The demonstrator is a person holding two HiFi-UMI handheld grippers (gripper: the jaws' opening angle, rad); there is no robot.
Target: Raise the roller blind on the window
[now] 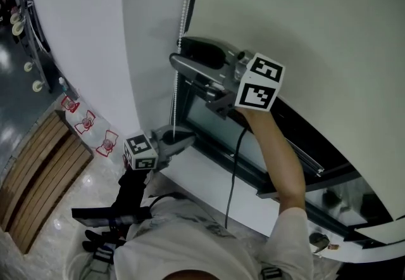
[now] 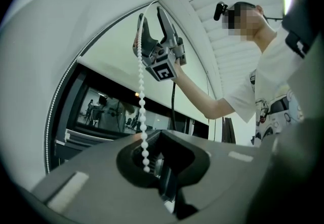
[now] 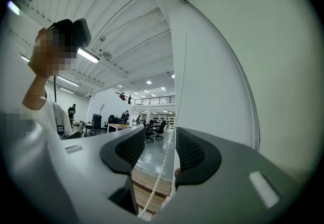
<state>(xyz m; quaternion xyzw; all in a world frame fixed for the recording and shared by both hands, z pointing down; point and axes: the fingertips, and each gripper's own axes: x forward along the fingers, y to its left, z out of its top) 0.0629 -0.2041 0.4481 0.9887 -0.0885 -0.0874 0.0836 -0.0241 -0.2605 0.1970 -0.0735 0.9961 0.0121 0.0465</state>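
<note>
Beside the cream fabric roller blind, which covers most of the dark-framed window, my left gripper pinches the white beaded cord low while my right gripper gapes wide around it higher, so I judge most raising remains.

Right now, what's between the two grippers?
The bead chain, running from the left gripper's jaws up through the right gripper's open jaws; the left gripper view shows it.
</note>
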